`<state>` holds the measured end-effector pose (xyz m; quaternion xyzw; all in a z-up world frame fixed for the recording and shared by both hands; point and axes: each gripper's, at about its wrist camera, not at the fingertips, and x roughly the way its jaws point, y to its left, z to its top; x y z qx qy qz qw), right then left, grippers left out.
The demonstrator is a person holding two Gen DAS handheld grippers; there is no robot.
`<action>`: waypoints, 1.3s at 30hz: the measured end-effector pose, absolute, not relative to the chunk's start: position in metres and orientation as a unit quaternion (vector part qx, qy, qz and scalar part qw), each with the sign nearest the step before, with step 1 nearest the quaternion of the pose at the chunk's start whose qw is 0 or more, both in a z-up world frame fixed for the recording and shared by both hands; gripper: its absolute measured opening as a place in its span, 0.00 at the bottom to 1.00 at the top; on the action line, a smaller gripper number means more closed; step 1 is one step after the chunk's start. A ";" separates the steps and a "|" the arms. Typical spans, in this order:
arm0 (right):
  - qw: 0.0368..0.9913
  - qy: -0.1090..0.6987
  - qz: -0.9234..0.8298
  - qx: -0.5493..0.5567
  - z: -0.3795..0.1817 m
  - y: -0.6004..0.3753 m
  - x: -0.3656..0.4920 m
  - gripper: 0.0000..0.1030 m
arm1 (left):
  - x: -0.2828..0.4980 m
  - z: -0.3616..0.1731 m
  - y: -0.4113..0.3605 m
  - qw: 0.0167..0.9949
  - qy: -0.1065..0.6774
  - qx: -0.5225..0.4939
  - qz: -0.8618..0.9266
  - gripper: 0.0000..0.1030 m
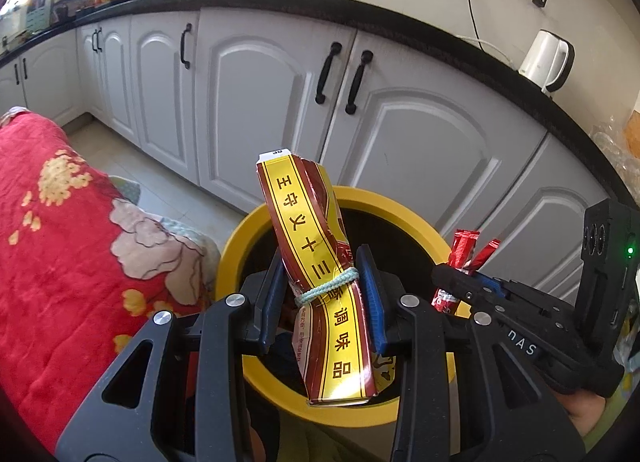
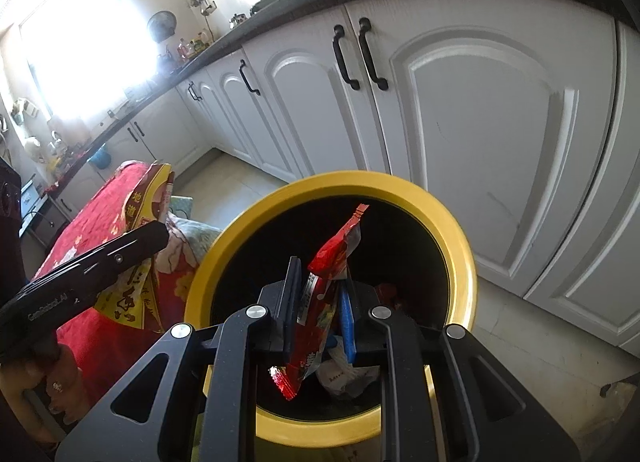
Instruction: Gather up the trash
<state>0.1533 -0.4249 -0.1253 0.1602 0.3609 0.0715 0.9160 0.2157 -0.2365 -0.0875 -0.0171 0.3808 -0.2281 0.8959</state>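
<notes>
Above the yellow bin point(image 2: 460, 246) at lower centre, the right gripper point(image 2: 320, 302) clamps an upright red wrapper point(image 2: 320, 302); the left gripper point(image 1: 320, 294) clamps a yellow packet point(image 1: 316, 262) over the rim.

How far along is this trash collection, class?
Done: some wrappers already lie in the yellow bin. In hand: the left claw grips a yellow seasoning packet, and the right claw a red wrapper, both above the opening. Left: letting both go.

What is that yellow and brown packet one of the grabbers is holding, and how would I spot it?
Find the yellow bin before the white cabinets. Over its mouth the left gripper pinches a crumpled seasoning packet. Unlike the small red wrapper in the right gripper, it has a yellow stripe and a pale band around it.
</notes>
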 end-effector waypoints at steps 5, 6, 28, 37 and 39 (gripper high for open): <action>0.912 0.371 0.072 0.159 -0.133 -0.425 0.155 0.17 | 0.223 -0.096 -0.241 0.889 0.395 -0.017 -0.230 0.27; 0.911 0.373 0.073 0.160 -0.135 -0.425 0.155 0.17 | 0.224 -0.097 -0.241 0.888 0.398 -0.017 -0.230 0.27; 0.907 0.384 0.066 0.159 -0.139 -0.426 0.155 0.27 | 0.237 -0.119 -0.239 0.874 0.430 -0.019 -0.223 0.30; 0.911 0.377 0.060 0.155 -0.133 -0.426 0.150 0.44 | 0.234 -0.114 -0.229 0.878 0.429 -0.019 -0.211 0.57; 0.914 0.373 0.059 0.150 -0.129 -0.425 0.147 0.53 | 0.233 -0.112 -0.226 0.880 0.427 -0.018 -0.208 0.65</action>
